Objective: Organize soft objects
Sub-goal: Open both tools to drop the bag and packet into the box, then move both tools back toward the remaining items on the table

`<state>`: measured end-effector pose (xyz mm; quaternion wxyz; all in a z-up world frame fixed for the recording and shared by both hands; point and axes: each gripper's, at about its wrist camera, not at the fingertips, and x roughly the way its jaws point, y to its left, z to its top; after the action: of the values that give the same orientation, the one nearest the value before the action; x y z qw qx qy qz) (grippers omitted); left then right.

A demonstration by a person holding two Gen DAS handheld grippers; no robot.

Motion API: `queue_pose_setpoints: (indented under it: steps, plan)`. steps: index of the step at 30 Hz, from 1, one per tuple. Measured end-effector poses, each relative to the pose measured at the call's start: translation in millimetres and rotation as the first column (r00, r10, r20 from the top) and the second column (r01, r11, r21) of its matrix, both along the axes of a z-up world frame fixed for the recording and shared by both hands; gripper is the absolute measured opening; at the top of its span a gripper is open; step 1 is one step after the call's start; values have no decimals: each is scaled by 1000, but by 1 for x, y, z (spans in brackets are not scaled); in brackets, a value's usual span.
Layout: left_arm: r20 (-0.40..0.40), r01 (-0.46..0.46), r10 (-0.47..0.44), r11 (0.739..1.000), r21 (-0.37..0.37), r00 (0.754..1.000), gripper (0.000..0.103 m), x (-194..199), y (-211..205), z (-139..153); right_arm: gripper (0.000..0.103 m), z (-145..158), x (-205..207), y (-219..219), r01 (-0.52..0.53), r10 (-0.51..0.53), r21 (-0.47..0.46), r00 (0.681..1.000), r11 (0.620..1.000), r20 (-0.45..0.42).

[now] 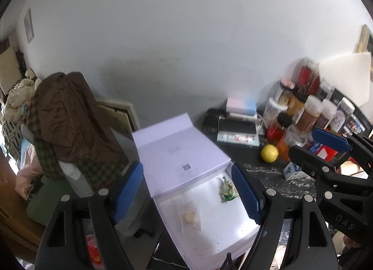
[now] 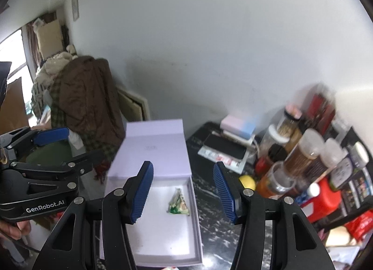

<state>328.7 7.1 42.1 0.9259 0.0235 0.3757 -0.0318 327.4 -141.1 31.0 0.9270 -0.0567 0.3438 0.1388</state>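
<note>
A pale lilac box (image 1: 223,235) lies open on the dark marbled table, its lid (image 1: 179,146) folded back. Inside are a clear packet with a yellowish lump (image 1: 190,216) and a green-and-white wrapped packet (image 1: 227,190). My left gripper (image 1: 186,193) is open and empty above the box. In the right wrist view the box (image 2: 198,235) holds the green packet (image 2: 178,203); my right gripper (image 2: 183,192) is open and empty above it. The right gripper also shows in the left wrist view (image 1: 331,144), and the left gripper in the right wrist view (image 2: 51,137).
Jars, bottles and packets (image 1: 303,116) crowd the table's right side, with a yellow lemon (image 1: 269,152) and stacked flat boxes (image 1: 237,121) near the wall. A brown coat (image 1: 67,116) hangs over a chair at left. The white wall stands close behind.
</note>
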Motion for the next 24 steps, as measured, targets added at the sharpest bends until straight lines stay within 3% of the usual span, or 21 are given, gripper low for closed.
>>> queue_pose_setpoints:
  steps: [9,12,17,24]
  plan:
    - [103,-11,10,1000,7,995,78,-51,-8,54,58,56,-50,-8,-7,6,3,996,1000,89]
    - [117,-5,4,1000,3,993,78,-69,-12,65,65,69,-68,-11,-5,4,8,994,1000,109]
    - [140,16,-17,1000,12,990,90,-99,-20,75,69,84,-100,-18,-3,1,18,992,1000,128]
    - [131,45,-45,999,4,990,91,-134,-28,76,72,91,-141,-26,12,-14,23,992,1000,125]
